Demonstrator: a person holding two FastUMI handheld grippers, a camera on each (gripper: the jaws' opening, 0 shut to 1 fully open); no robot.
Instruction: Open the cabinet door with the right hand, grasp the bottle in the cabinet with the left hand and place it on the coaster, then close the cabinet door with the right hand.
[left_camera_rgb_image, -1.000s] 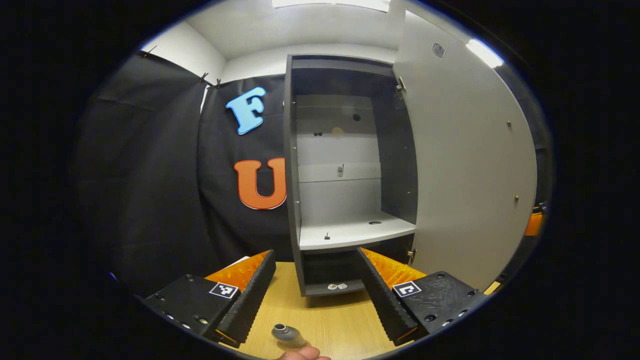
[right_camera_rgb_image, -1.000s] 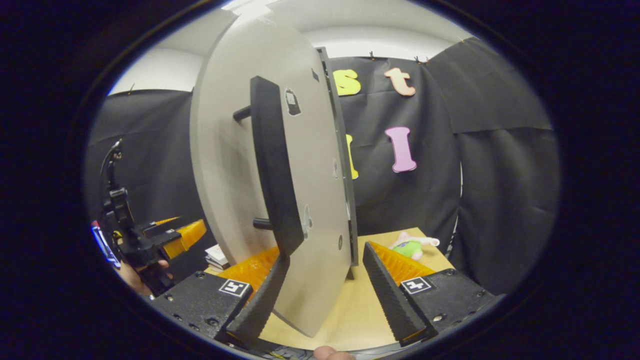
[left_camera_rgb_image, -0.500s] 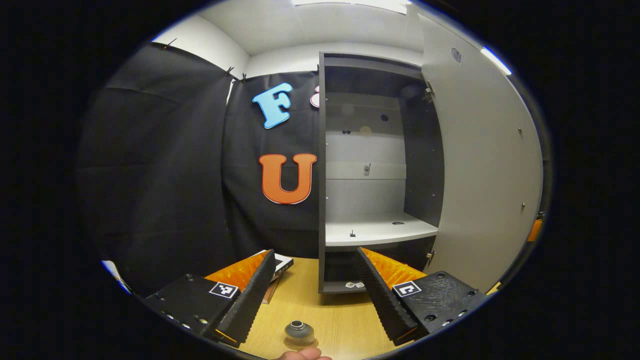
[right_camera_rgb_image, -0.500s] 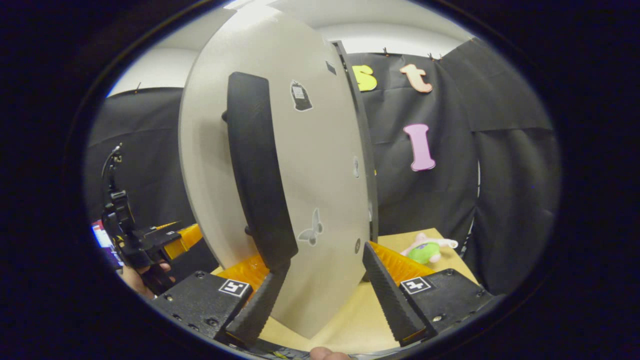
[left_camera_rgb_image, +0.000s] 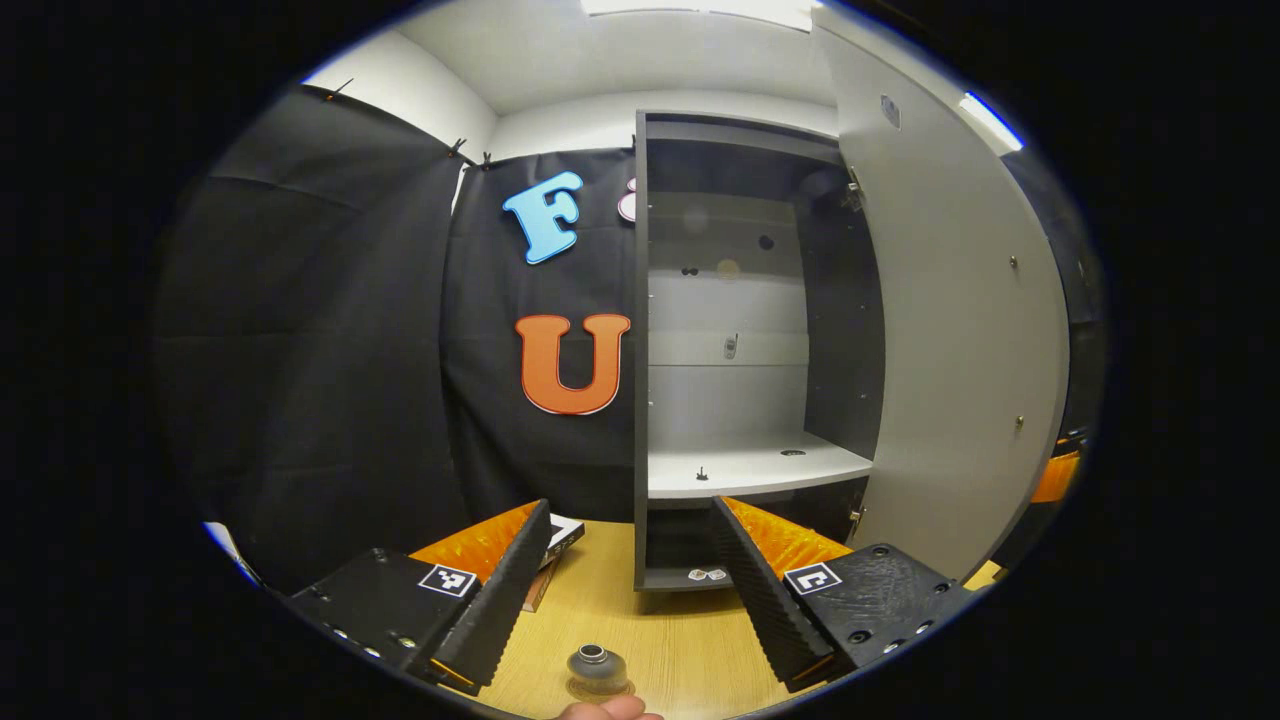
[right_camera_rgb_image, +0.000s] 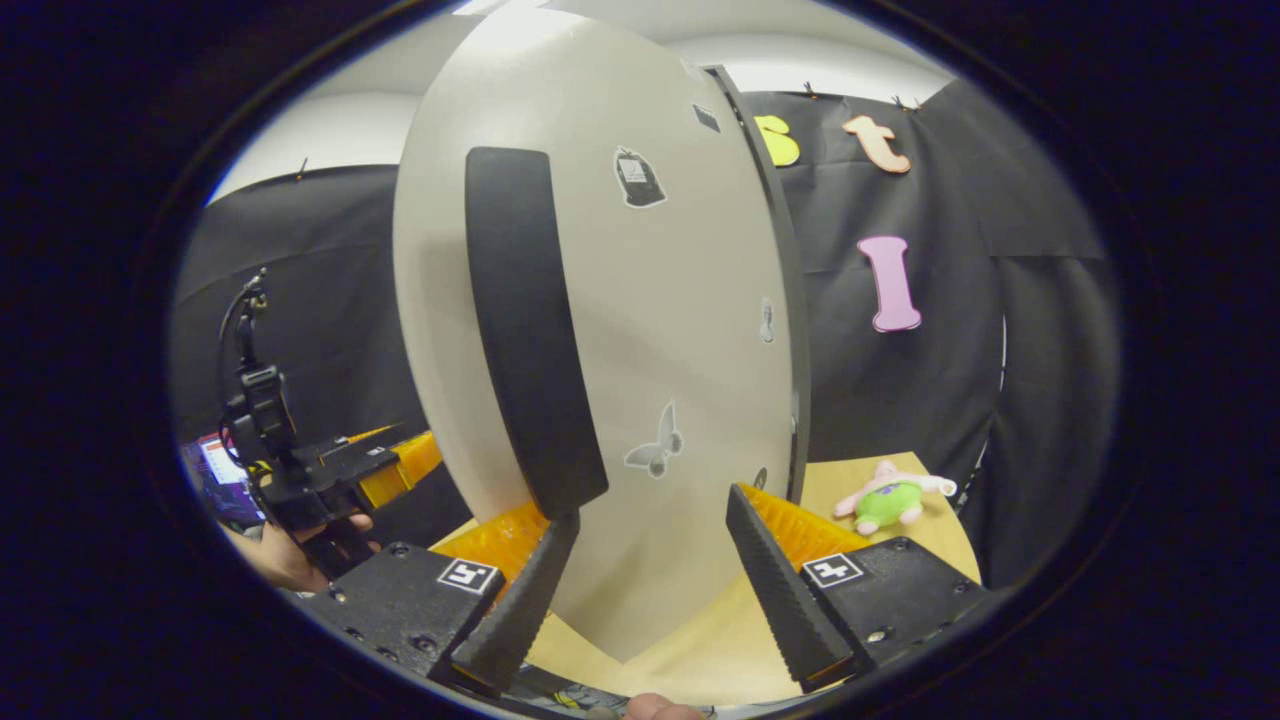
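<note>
The grey cabinet (left_camera_rgb_image: 740, 330) stands open, and its white shelf (left_camera_rgb_image: 750, 467) holds no bottle. A small dark bottle (left_camera_rgb_image: 592, 666) stands upright on a round coaster (left_camera_rgb_image: 594, 689) on the wooden table, below and between my left gripper's open fingers. My left gripper (left_camera_rgb_image: 629, 506) holds nothing and sits back from the cabinet. The cabinet door (right_camera_rgb_image: 640, 330) is swung out, its outer face before my right gripper (right_camera_rgb_image: 652, 503). That gripper is open, and its left fingertip (right_camera_rgb_image: 560, 535) sits just under the lower end of the black handle (right_camera_rgb_image: 525, 330). The door's inner face (left_camera_rgb_image: 950, 330) shows in the left gripper view.
A green and pink plush toy (right_camera_rgb_image: 888, 498) lies on the table (left_camera_rgb_image: 680, 640) right of the cabinet. A flat box (left_camera_rgb_image: 558, 540) lies left of the cabinet base. A hand holds the left gripper (right_camera_rgb_image: 320, 470) at the left of the right gripper view.
The door's outer face has turned more toward my right gripper, and the door has swung a little toward the cabinet. The bottle stays on the coaster, with the left gripper open and drawn back.
</note>
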